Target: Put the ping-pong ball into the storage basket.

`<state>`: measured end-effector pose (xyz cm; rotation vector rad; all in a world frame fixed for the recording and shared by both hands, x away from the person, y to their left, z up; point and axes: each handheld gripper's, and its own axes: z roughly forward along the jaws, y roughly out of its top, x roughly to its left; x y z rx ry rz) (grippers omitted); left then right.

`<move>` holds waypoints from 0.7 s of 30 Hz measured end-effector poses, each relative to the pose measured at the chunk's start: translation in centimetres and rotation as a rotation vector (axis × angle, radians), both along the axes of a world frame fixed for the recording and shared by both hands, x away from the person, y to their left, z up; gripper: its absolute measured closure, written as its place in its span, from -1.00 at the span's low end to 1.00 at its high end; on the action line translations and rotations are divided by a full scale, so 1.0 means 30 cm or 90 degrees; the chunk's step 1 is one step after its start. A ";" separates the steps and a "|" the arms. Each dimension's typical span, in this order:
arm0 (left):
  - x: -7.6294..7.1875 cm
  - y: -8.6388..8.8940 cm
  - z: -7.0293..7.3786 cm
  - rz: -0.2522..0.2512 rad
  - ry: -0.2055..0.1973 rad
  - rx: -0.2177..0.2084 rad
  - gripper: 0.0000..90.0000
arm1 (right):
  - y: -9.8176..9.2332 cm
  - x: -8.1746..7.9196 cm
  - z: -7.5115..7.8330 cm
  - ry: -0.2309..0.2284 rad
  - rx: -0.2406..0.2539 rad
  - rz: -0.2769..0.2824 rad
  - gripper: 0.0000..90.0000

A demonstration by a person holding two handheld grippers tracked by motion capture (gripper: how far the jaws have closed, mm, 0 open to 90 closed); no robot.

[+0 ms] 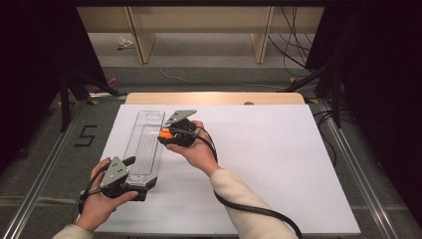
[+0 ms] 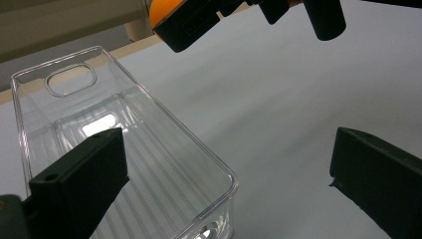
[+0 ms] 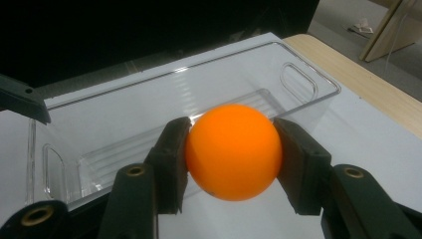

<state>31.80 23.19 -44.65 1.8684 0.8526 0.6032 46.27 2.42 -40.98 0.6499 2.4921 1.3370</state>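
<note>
Right gripper [image 3: 232, 149] clamping orange ball [image 3: 234, 149], over clear bin [image 3: 308, 79]

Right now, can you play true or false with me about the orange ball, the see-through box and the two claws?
1. The right claw squeezes the orange ball. True.
2. The ball lies inside the clear box. False: it is held in the air beside the box.
3. The left claw is wide open. True.
4. The box is full of toys. False: it is empty.
5. The box sits on a white table. True.
</note>
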 end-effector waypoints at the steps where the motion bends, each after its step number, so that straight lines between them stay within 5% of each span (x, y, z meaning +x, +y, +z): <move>1: 0.000 0.000 0.000 0.000 0.000 0.000 -0.97 | 0.001 0.000 0.000 0.000 -0.001 0.000 0.14; 21: 0.000 0.000 0.000 0.001 -0.001 -0.003 -0.97 | 0.025 0.006 0.008 -0.002 -0.002 0.006 0.14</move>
